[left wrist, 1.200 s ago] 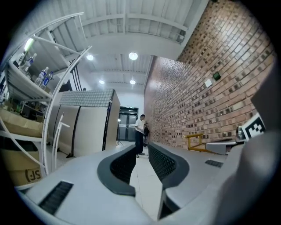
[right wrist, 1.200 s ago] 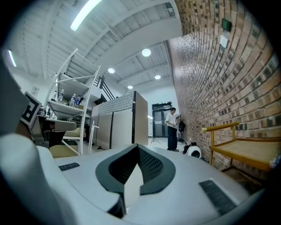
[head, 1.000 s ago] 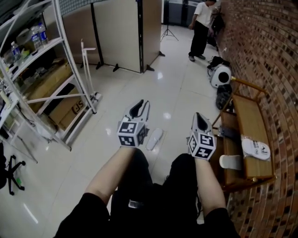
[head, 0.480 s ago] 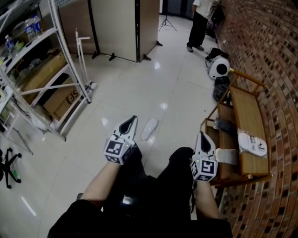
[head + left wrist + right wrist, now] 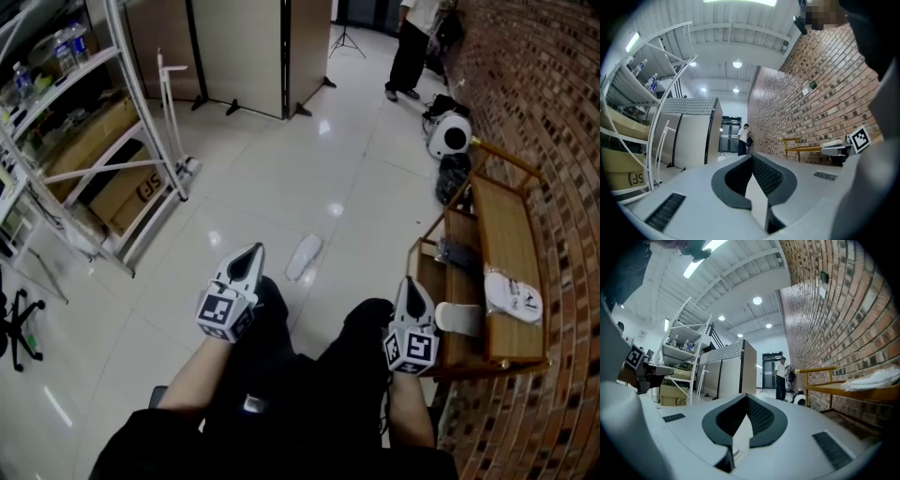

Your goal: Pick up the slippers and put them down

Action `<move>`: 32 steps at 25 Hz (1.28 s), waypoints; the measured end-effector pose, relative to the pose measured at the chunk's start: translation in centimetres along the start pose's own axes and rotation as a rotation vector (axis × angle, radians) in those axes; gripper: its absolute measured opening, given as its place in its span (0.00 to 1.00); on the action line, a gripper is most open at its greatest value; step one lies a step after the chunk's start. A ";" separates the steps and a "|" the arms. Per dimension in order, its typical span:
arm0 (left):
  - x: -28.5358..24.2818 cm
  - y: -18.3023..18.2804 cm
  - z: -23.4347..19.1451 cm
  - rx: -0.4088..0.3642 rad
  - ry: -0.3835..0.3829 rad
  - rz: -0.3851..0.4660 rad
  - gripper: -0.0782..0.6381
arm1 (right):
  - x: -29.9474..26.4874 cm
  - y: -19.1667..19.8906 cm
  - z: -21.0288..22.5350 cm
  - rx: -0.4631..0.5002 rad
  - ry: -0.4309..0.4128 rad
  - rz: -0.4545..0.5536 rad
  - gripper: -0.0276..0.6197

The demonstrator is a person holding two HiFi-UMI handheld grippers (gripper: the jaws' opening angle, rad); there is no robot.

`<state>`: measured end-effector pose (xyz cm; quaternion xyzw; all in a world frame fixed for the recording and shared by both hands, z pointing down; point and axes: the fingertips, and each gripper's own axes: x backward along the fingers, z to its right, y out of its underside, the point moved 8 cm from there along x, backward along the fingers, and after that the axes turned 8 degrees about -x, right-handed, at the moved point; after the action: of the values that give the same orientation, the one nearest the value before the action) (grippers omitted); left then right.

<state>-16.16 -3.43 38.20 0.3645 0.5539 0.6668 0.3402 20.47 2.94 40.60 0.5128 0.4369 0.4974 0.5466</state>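
I have both grippers low over the seated person's knees, pointing about level along the room.

The left gripper has just been closing its jaws. In its own view the tips meet, with nothing between them. On the right gripper the tips also touch, and it is empty too.

I see one white slipper flat on the pale tiled floor. It lies between the two grippers, just ahead and to the right of the left tip, and touches neither. It is well apart from the right gripper.

A wooden bench stands at the right along the brick wall, beside the right gripper. A white wrapped thing lies on top of it, and I cannot tell if it is a slipper.

There is a white rack at the left. A person stands at the far end by the wall.
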 end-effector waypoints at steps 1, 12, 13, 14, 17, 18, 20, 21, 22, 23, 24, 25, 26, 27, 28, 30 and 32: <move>0.0 0.1 0.1 -0.002 0.010 -0.003 0.12 | 0.0 0.0 0.0 -0.011 0.003 0.001 0.05; 0.8 0.9 -0.5 -0.001 0.021 0.020 0.12 | 1.2 0.4 0.1 -0.114 0.046 -0.002 0.05; 1.0 0.9 -0.5 -0.002 0.023 0.022 0.12 | 1.5 0.3 0.0 -0.116 0.045 0.006 0.05; 1.3 1.0 -0.5 -0.005 0.025 0.022 0.12 | 1.7 0.3 -0.1 -0.114 0.039 0.015 0.05; 2.7 0.8 -0.2 0.001 0.024 0.019 0.12 | 3.4 0.4 -0.5 -0.106 0.027 0.014 0.05; 3.2 0.8 -0.1 0.000 0.025 0.025 0.12 | 4.1 0.4 -0.7 -0.111 0.026 0.013 0.05; 4.5 0.6 0.2 0.001 0.026 0.032 0.12 | 5.8 0.1 -1.4 -0.111 0.030 0.008 0.05; 5.2 0.5 0.4 0.006 0.025 0.033 0.12 | 6.7 -0.1 -1.9 -0.097 0.037 0.000 0.05; 6.1 0.5 0.7 0.015 0.023 0.034 0.12 | 7.6 -0.2 -2.3 -0.074 0.043 -0.009 0.05; 7.0 0.4 1.0 0.027 0.021 0.031 0.12 | 8.6 0.0 -2.7 -0.048 0.049 -0.020 0.05; 7.9 0.4 1.5 0.036 0.022 0.026 0.12 | 9.5 0.1 -2.9 -0.027 0.056 -0.032 0.05; 8.9 0.4 2.0 0.039 0.025 0.021 0.12 | 10.6 0.2 -3.1 -0.017 0.063 -0.042 0.05; 9.7 0.3 2.5 0.039 0.030 0.014 0.12 | 11.7 0.4 -3.0 -0.015 0.068 -0.046 0.05; 10.5 0.2 3.1 0.042 0.035 0.005 0.12 | 12.8 0.5 -2.8 -0.020 0.074 -0.046 0.05; 11.1 0.0 3.7 0.045 0.039 -0.001 0.12 | 13.9 0.5 -2.6 -0.026 0.084 -0.044 0.05; 12.1 -0.4 4.6 0.038 0.045 -0.002 0.12 | 15.7 0.2 -2.3 -0.015 0.099 -0.036 0.05; 12.8 -1.1 5.4 0.028 0.046 -0.002 0.12 | 17.1 0.1 -2.1 0.025 0.093 -0.029 0.05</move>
<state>-17.91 10.36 39.20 0.3533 0.5710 0.6670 0.3228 20.45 20.16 41.07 0.4895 0.4753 0.5070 0.5267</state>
